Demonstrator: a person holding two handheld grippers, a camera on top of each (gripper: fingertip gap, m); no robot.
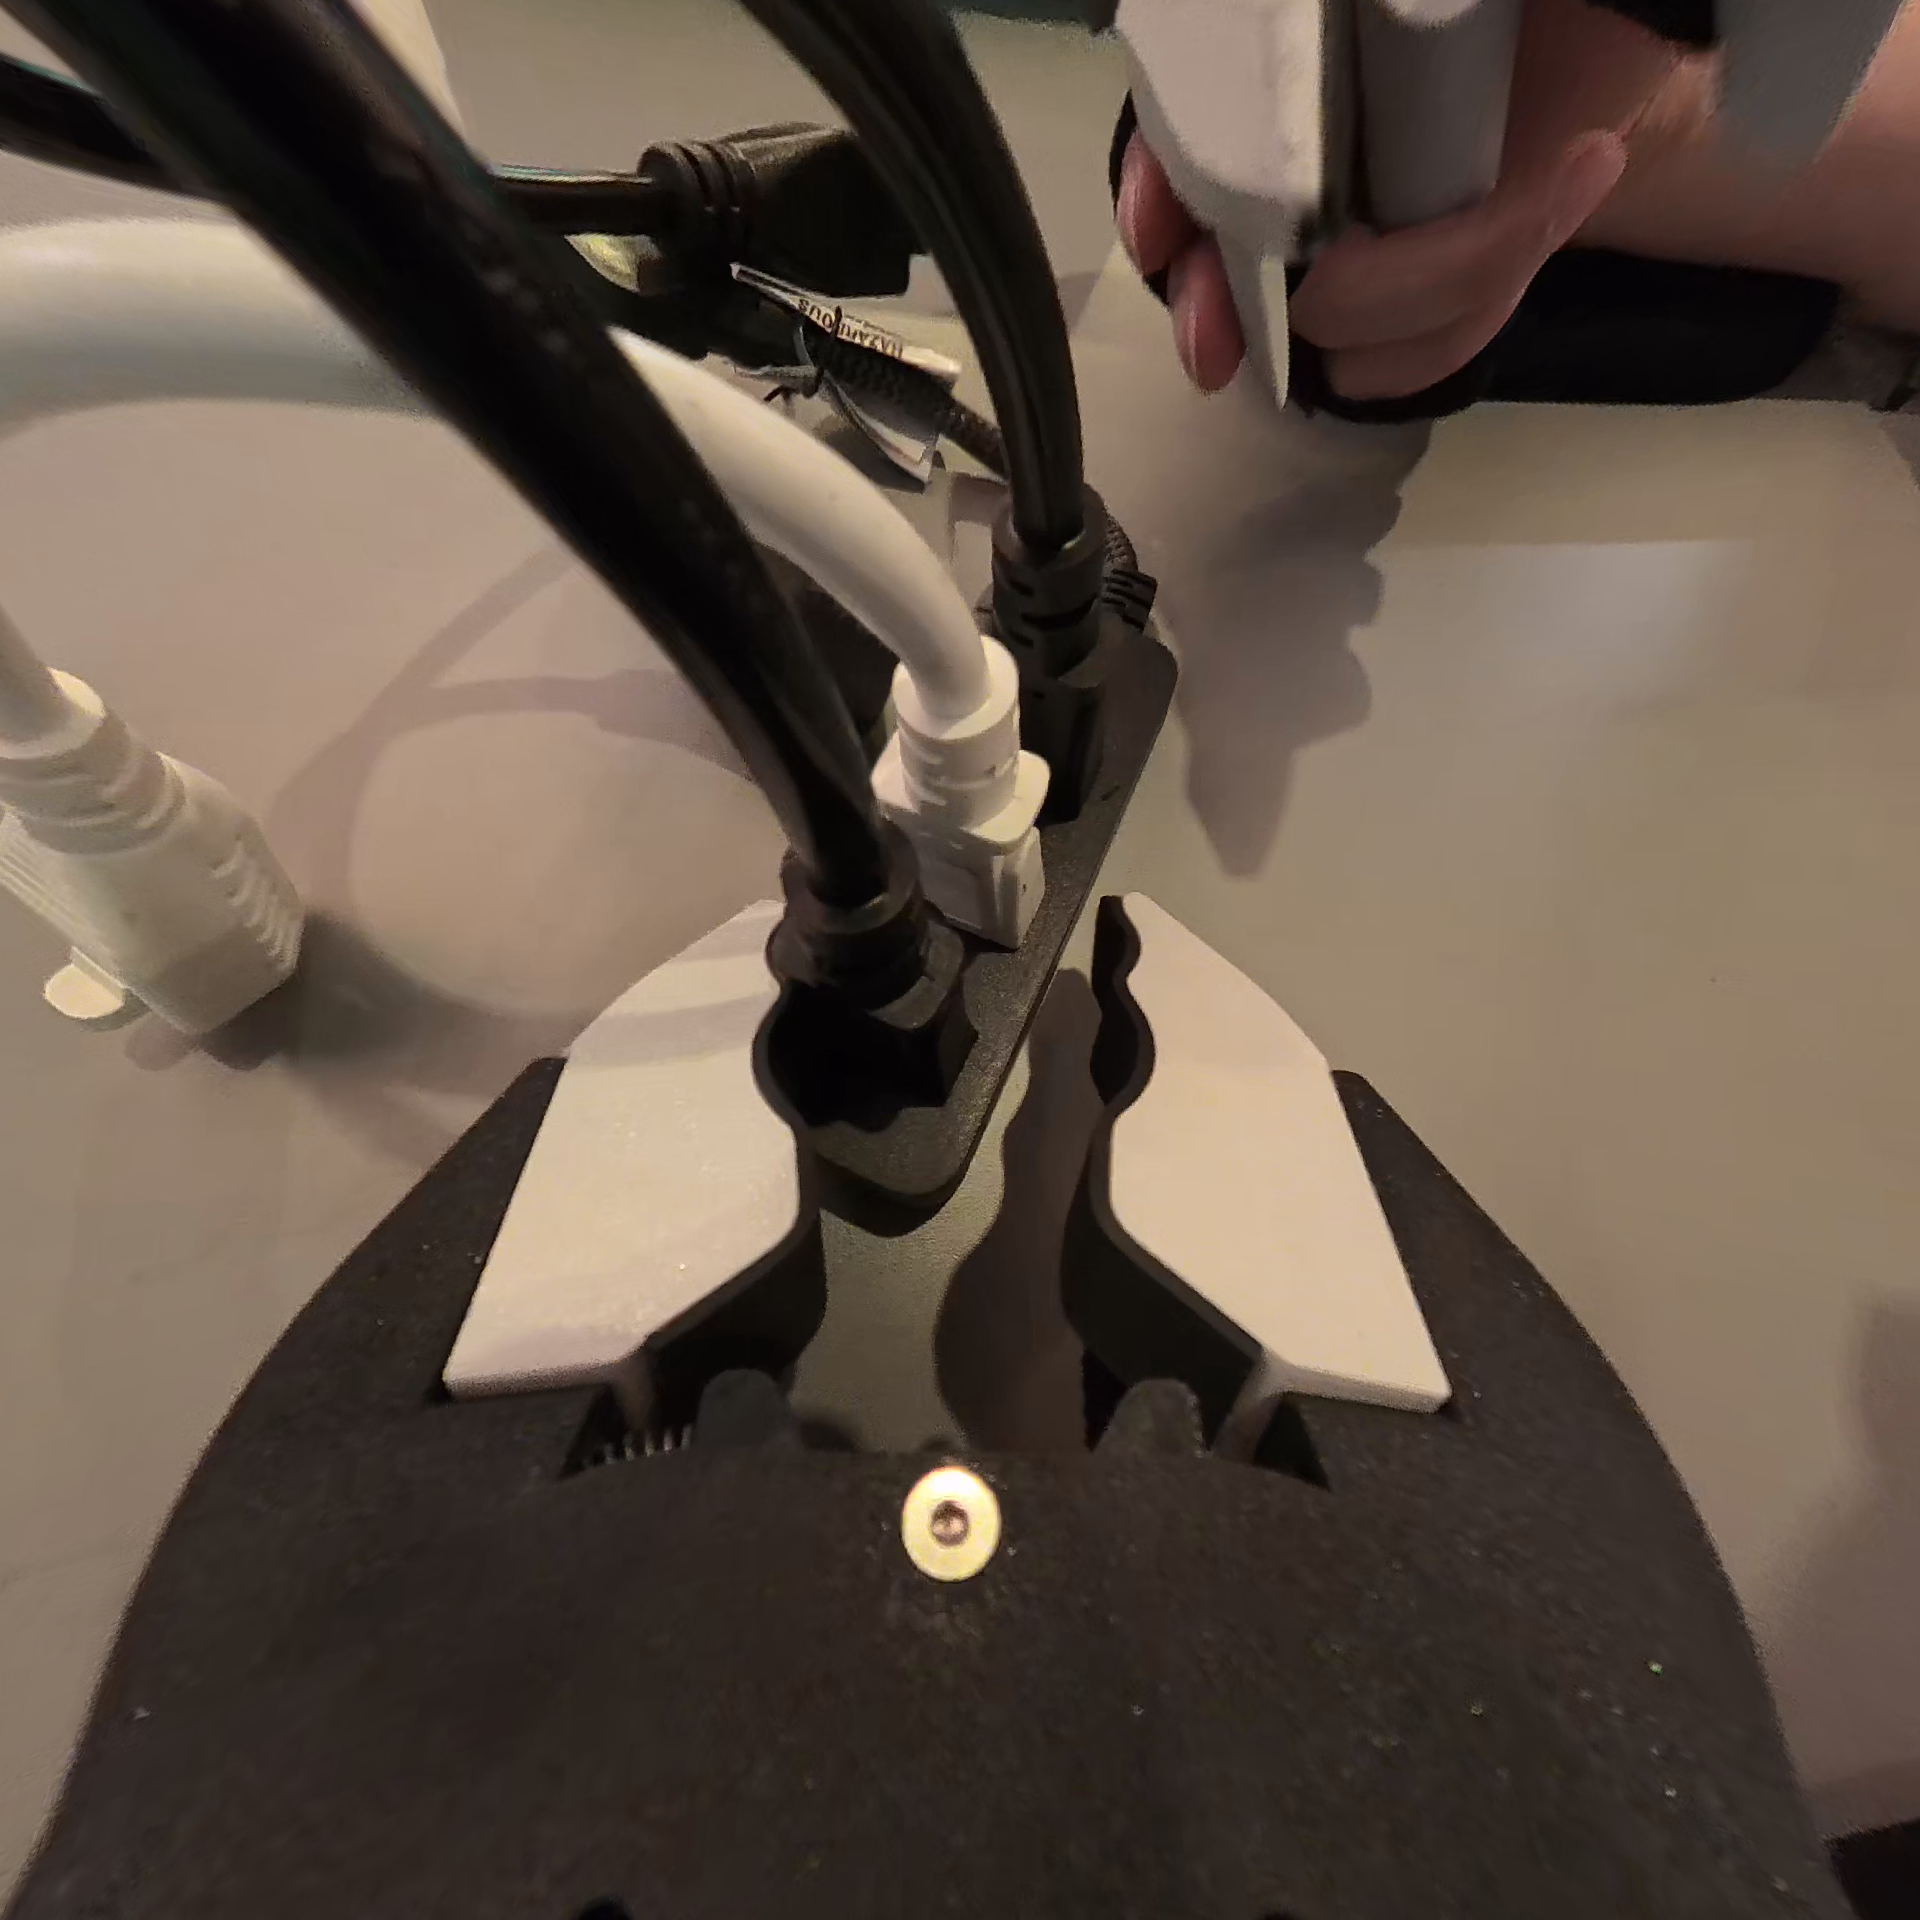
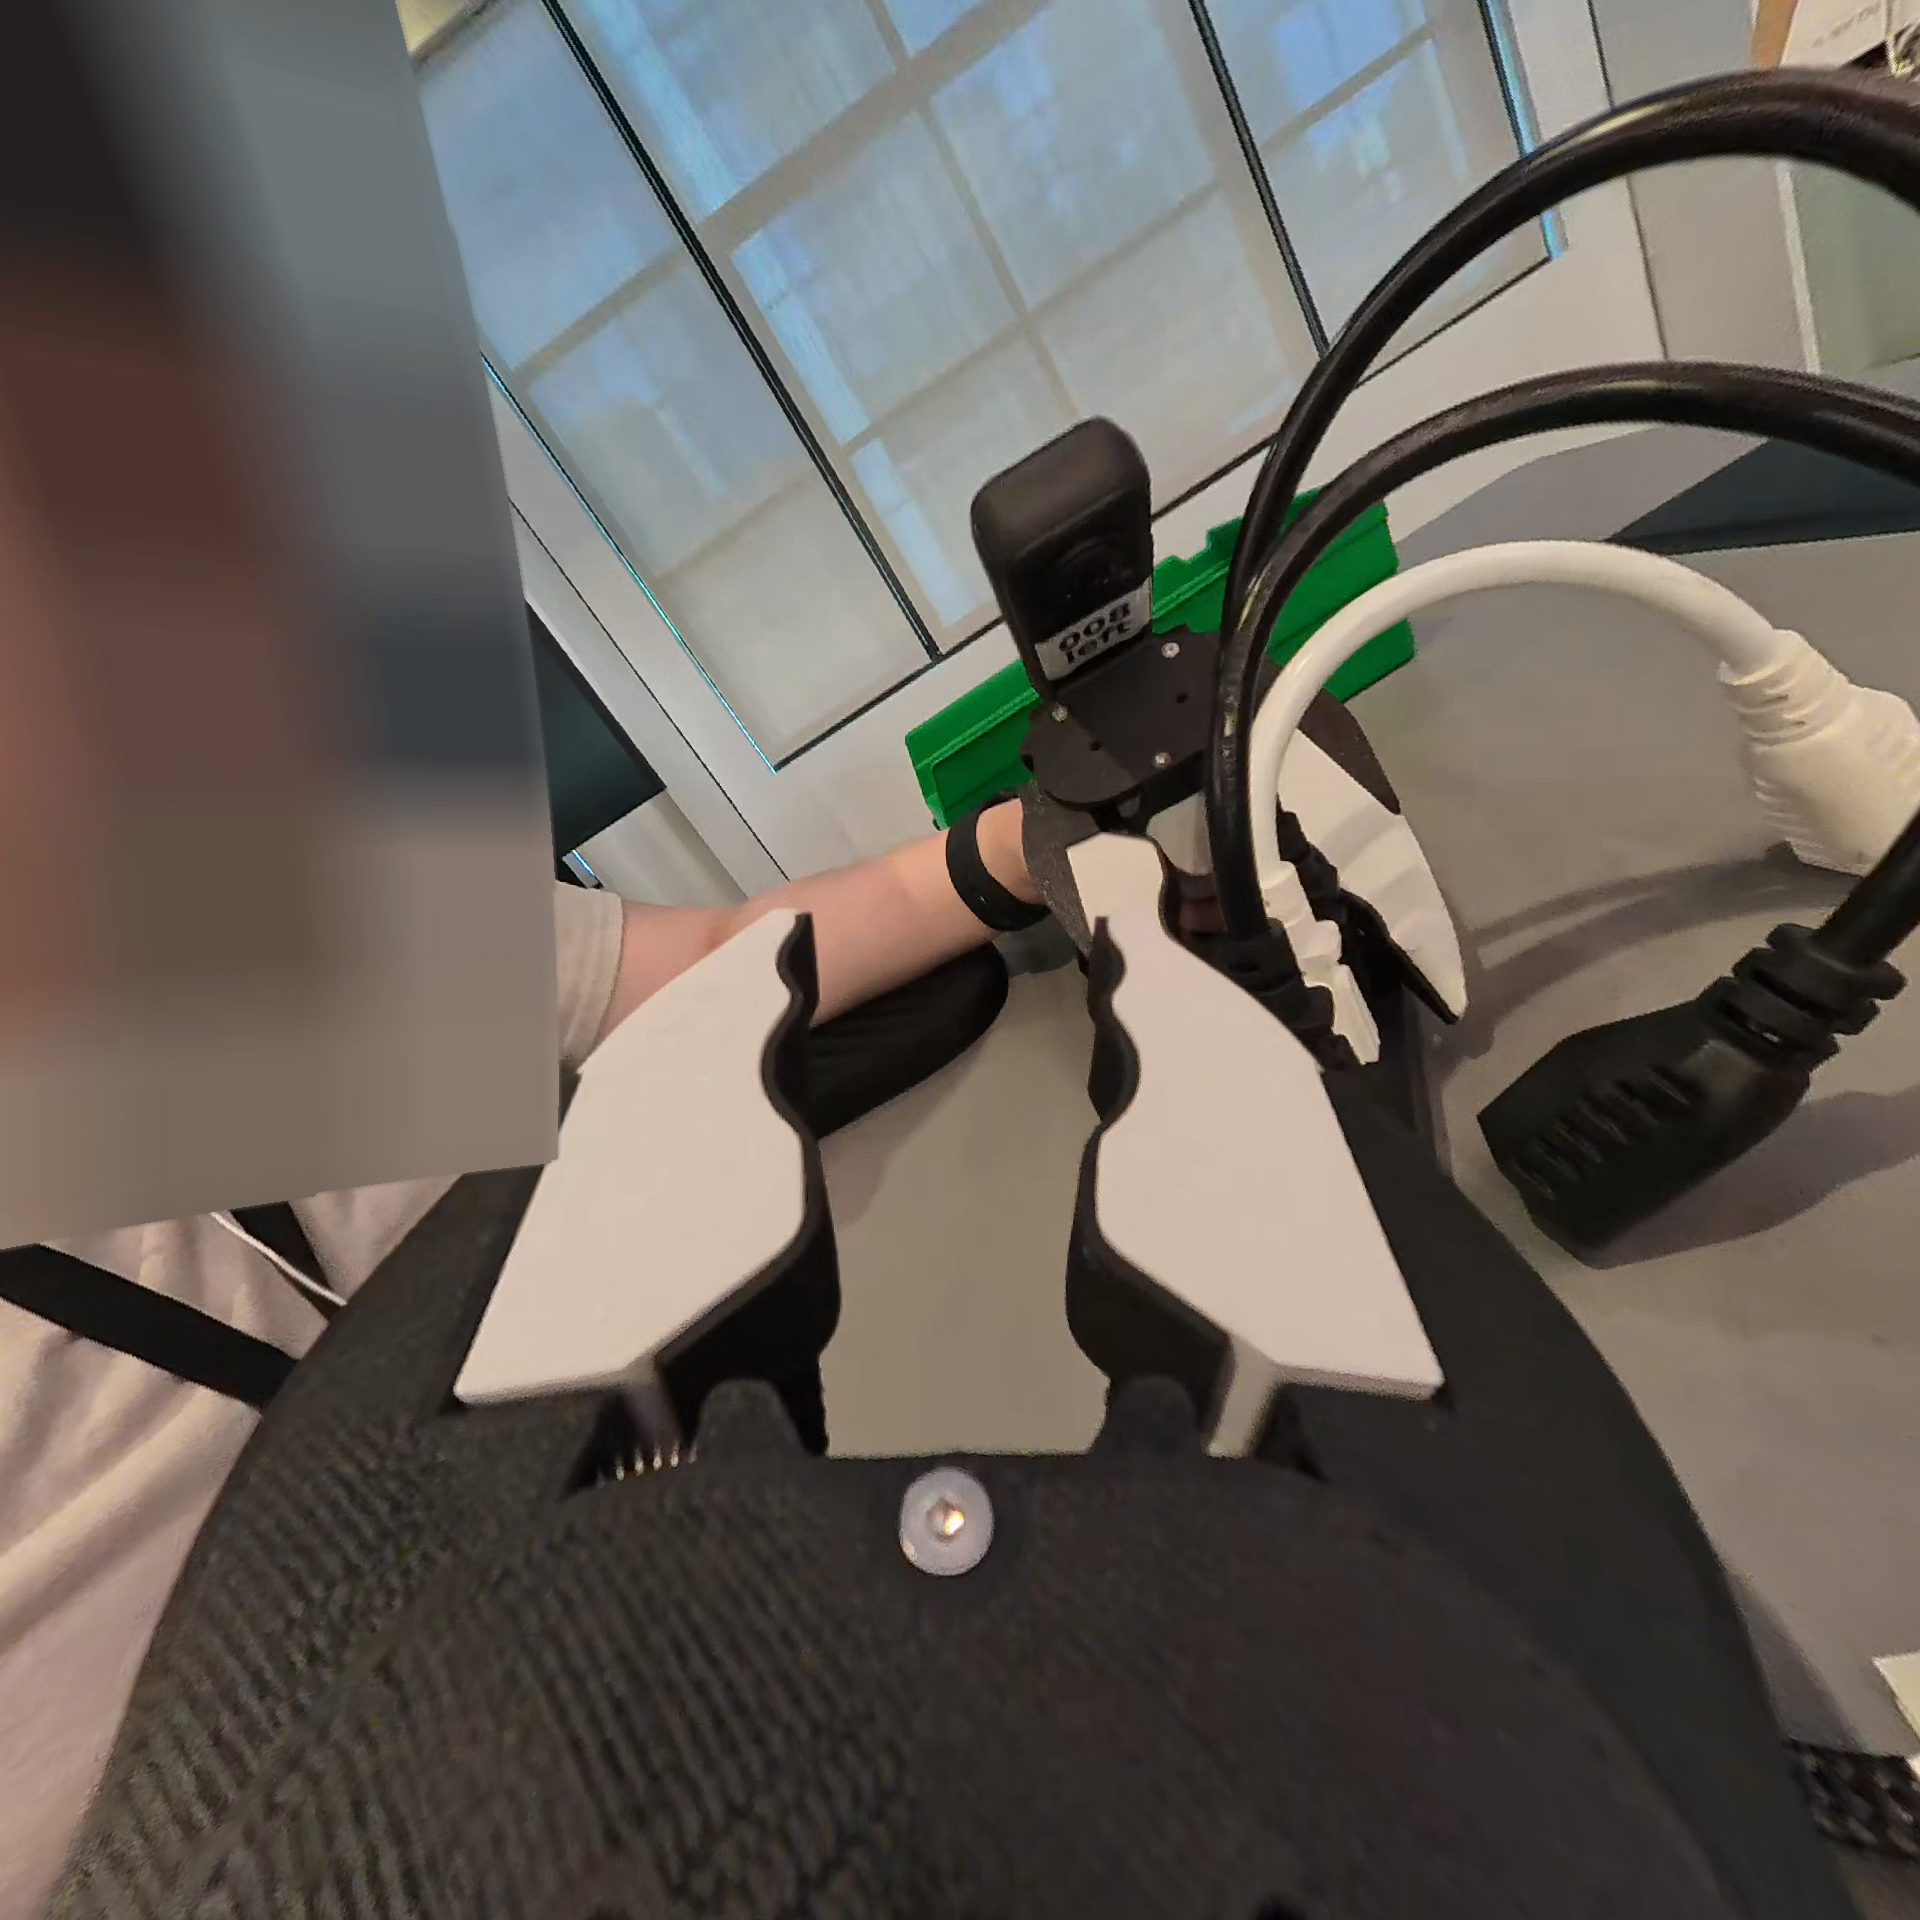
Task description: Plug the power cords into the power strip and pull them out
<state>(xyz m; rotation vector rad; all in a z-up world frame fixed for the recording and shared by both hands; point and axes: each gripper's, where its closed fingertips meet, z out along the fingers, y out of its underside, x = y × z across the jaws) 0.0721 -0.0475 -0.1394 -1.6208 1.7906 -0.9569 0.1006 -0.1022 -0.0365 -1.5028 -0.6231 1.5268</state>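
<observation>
On the table [image 1: 1558, 831], the power strip [image 1: 1081, 821] runs from 6 toward 12 o'clock between the left gripper's [image 1: 945, 935] fingers, three plugs [image 1: 977, 831] standing in it in a row; a loose plug [image 1: 156, 883] lies at 9 o'clock, the right gripper [image 1: 1278, 208] at 1 o'clock.

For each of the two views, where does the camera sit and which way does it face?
Left wrist view: sits on the left gripper, looking down at the black power strip with plugs in it; the person's right hand shows beyond.
Right wrist view: sits on the right gripper, facing across the table toward a window; the person's left forearm shows.
Shared: the plugged-in white plug.
</observation>
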